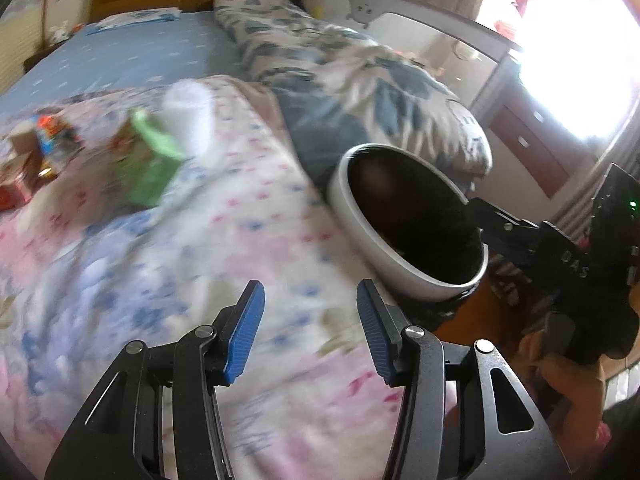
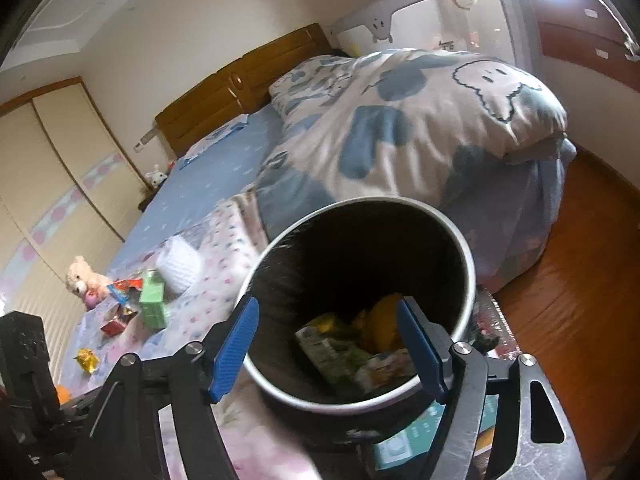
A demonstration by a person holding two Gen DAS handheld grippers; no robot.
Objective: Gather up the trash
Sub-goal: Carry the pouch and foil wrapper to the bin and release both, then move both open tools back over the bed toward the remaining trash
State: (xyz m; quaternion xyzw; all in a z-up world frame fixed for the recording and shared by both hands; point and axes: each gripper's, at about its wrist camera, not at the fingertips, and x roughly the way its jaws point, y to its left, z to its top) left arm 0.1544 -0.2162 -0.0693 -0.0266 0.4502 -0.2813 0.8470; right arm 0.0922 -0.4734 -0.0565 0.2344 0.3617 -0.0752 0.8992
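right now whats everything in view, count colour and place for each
trash bin: one, white rim, dark inside, beside the bed edge, wrappers and something yellow inside
green carton: one, on the floral blanket
white foam wrap: one, just behind the carton
red wrappers: a few, red and blue, left of the carton
gold wrapper: one, near the blanket's left edge
teddy bear: one, cream, far left by the bed
duvet: one, white with blue patches, bunched on the bed
headboard: one, brown wood
left gripper: blue pads, open, empty
right gripper: blue pads, open over the bin
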